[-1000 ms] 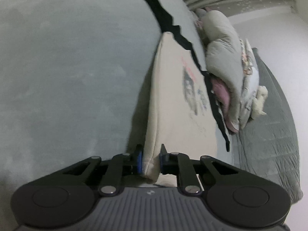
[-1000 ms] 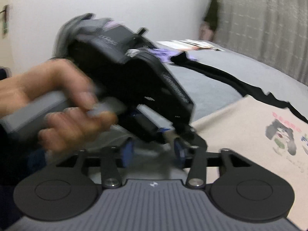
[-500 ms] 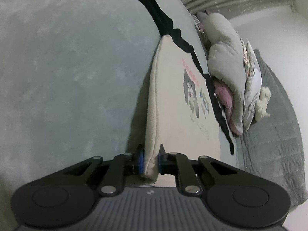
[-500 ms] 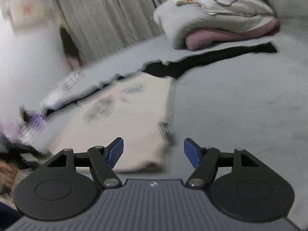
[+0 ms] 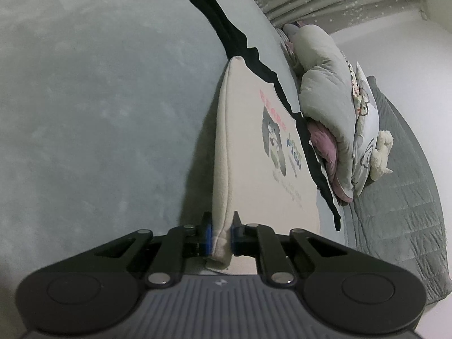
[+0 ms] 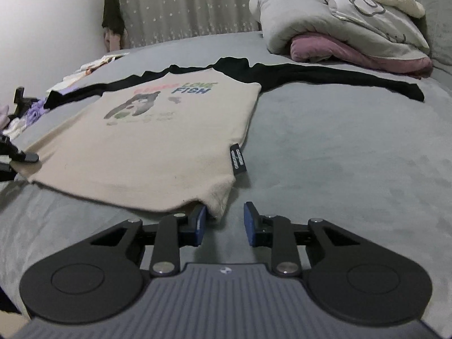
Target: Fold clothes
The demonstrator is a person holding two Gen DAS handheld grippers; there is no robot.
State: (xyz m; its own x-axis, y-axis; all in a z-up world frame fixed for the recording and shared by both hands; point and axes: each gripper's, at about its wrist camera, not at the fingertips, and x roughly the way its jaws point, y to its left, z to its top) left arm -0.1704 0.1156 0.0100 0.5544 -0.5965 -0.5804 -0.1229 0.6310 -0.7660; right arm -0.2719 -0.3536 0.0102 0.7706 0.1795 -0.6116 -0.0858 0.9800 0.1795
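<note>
Left wrist view
- My left gripper point(image 5: 219, 236): I am clamping its blue pads on the near hem corner of the cream T-shirt point(image 5: 254, 147), the cloth pinched between both fingers.
- T-shirt: it is lying spread flat on the grey bed cover point(image 5: 99, 113), its cat print point(image 5: 274, 138) facing up and its black sleeve point(image 5: 226, 25) stretching away across the cover.
- Beyond it: a folded grey duvet point(image 5: 325, 107) is sitting on a mauve blanket point(image 5: 325, 147), with a white plush toy point(image 5: 381, 155) beside them.

Right wrist view
- My right gripper point(image 6: 223, 220): I am closing its jaws; the other hem corner of the T-shirt point(image 6: 158, 147) is lying between them, touching the left pad, while the right pad is standing clear of the cloth.
- Black side label point(image 6: 238, 161): it is sticking out from the shirt's seam just ahead of my fingers.
- Far left edge: my left gripper point(image 6: 17, 155) is showing at the shirt's opposite corner.
</note>
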